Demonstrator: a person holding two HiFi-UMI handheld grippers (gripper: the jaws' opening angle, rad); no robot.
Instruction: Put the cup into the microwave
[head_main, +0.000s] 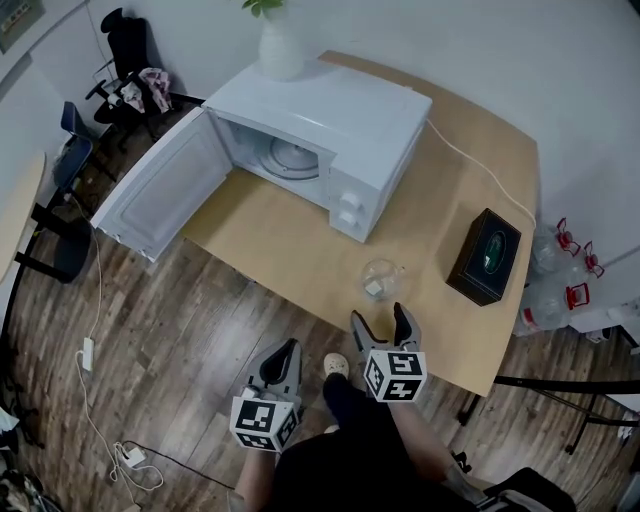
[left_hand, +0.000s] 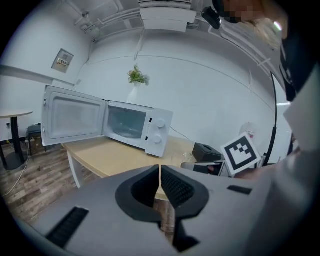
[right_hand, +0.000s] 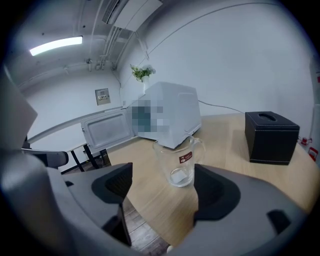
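A clear glass cup (head_main: 381, 279) (right_hand: 177, 162) with a handle stands upright on the wooden table (head_main: 290, 240), near its front edge. My right gripper (head_main: 382, 325) (right_hand: 162, 190) is open just short of the cup, jaws either side of its line, not touching it. The white microwave (head_main: 325, 135) (left_hand: 135, 125) stands at the table's back with its door (head_main: 160, 185) swung wide open to the left; the glass turntable (head_main: 293, 158) shows inside. My left gripper (head_main: 283, 358) (left_hand: 159, 186) is shut and empty, off the table's front edge over the floor.
A black tissue box (head_main: 485, 255) (right_hand: 271, 136) stands right of the cup. A white vase (head_main: 280, 45) with a plant sits on the microwave. A white cable (head_main: 480, 175) runs across the table's right side. Chairs (head_main: 70, 150) and water bottles (head_main: 560, 270) flank the table.
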